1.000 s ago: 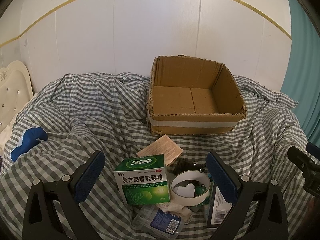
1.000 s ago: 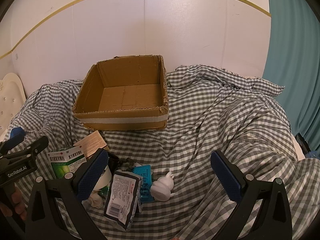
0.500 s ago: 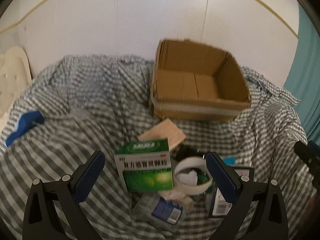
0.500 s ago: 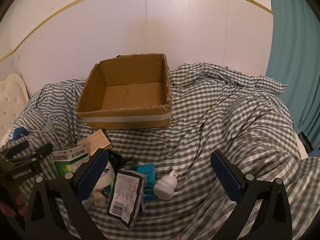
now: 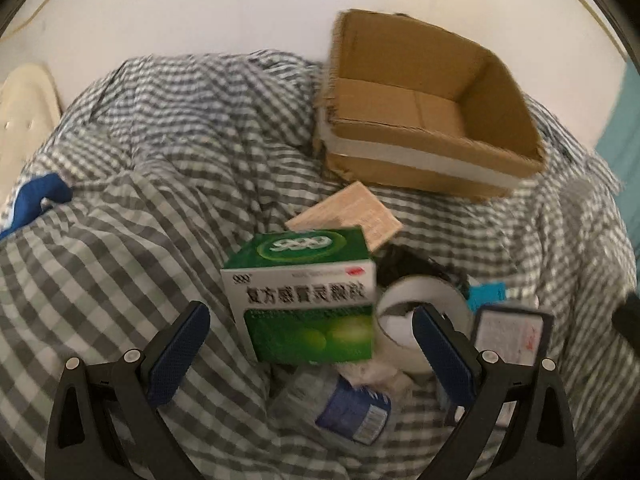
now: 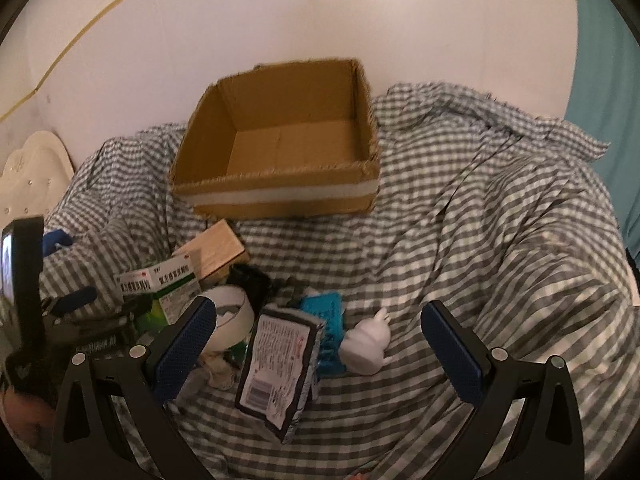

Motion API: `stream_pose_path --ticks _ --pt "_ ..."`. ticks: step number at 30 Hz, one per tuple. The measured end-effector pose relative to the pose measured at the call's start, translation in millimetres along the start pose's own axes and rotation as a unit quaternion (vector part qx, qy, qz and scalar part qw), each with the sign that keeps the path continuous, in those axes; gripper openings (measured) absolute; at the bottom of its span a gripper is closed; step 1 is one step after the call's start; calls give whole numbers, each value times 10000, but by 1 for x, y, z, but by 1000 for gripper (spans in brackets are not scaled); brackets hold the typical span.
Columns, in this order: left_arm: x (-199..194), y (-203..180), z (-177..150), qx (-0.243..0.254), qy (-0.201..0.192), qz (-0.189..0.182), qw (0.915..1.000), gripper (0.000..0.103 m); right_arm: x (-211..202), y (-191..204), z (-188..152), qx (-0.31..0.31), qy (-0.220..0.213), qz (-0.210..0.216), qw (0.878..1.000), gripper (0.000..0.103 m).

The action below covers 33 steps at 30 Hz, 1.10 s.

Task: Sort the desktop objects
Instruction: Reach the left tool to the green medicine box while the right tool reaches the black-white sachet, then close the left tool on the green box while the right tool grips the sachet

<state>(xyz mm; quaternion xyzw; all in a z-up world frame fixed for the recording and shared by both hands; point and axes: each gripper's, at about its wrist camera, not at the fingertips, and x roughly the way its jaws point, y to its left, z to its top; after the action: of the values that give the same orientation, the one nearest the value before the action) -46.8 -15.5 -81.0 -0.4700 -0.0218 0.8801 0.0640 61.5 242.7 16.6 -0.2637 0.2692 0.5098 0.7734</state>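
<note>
A pile of small objects lies on a grey checked bedcover. A green and white medicine box [image 5: 306,300] stands between the open fingers of my left gripper [image 5: 310,360], which is close over it without touching. Beside it are a white tape roll [image 5: 420,312], a tan box [image 5: 352,216], a clear bottle with a blue label [image 5: 344,404] and a dark packet [image 5: 508,340]. My right gripper [image 6: 320,356] is open above the dark packet [image 6: 280,372], a blue item [image 6: 326,320] and a white figurine [image 6: 370,344]. An empty open cardboard box [image 6: 280,160] sits behind the pile.
A white wall rises behind the cardboard box [image 5: 424,120]. A cream headboard [image 6: 28,176] is at the far left and a teal curtain [image 6: 600,60] at the right. A blue cloth item [image 5: 36,200] lies on the bedcover's left side. My left gripper [image 6: 80,312] shows in the right wrist view.
My left gripper has moved forward and down toward the green medicine box, which now looms larger between its fingers. My right gripper has moved closer to the pile too. Both stay open.
</note>
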Motion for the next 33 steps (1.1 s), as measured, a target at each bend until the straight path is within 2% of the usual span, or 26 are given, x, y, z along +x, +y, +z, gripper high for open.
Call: stream_pose_path --ticks 4,9,15,18,20,21,22,23,25,29,33 --pt "15 9 11 -311 20 -110 9995 103 15 2 -3 49 276 100 9996 103" --pt "35 2 18 -132 23 -11 9999 103 34 6 -9 124 625 271 9976 103" --pt "69 4 19 -252 459 -78 9986 103 74 5 -23 374 1453 403 9879 102" --pt "73 0 16 -150 530 -199 9983 103 91 5 -29 495 1833 511 9805 85" --pt "72 -3 16 -37 490 -292 9984 103 99 7 -33 454 2004 488 9774 63" --pt "71 -4 15 -13 477 -330 9983 102 101 7 -34 442 2055 491 9764 58" --pt "70 -4 16 -8 468 -355 9983 98 103 6 -35 431 2092 500 9756 47" --pt "69 -3 16 -22 466 -382 9982 97 104 6 -36 436 2116 503 9751 34" --pt "68 -2 16 -70 472 -417 9980 97 103 4 -36 472 2116 517 9748 23" --pt "60 -1 15 -39 411 -456 9981 96 96 -1 -32 539 2005 562 9766 11" --pt "40 0 14 44 149 -523 9985 96 83 2 -27 361 1773 419 9826 8"
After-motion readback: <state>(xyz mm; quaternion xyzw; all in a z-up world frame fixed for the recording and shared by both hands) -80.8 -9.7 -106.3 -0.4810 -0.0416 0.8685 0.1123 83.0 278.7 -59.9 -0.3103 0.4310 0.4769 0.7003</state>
